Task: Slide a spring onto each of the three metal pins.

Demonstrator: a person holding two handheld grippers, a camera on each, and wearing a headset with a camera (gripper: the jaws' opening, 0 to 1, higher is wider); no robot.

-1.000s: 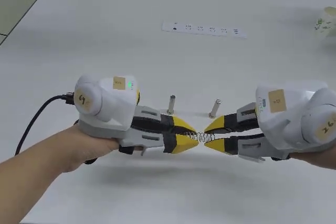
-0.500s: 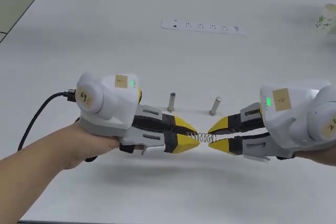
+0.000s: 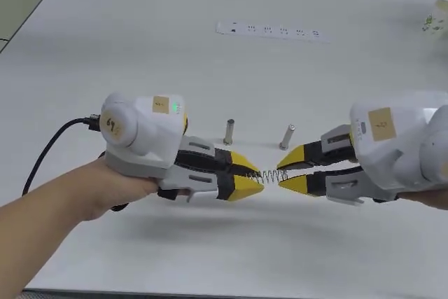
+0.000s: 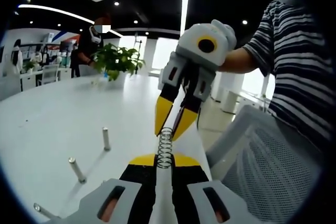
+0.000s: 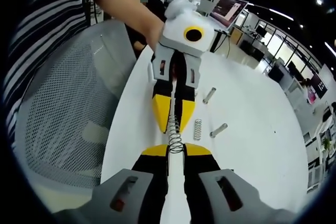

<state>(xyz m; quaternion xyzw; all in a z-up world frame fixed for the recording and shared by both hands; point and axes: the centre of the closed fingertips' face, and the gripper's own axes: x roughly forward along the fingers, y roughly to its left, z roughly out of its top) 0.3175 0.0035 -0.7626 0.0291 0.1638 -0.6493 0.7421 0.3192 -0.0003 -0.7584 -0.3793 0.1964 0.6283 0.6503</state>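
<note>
Your left gripper (image 3: 259, 178) is clamped shut on one end of the spring (image 3: 270, 174). The coil sticks out level from the yellow tips, off the white table (image 3: 210, 243). Your right gripper (image 3: 281, 176) faces it tip to tip. Its jaws are parted, and the spring's free end lies in the gap between them; whether either jaw touches the coil cannot be told. Just beyond the tips, a metal pin (image 3: 229, 131) and a second metal pin (image 3: 287, 137) stand on the table, apart from each other. In the right gripper view, a loose spring (image 5: 197, 129) lies flat just beside a pin. Farthest back lies a white power strip (image 3: 273, 31).
</note>
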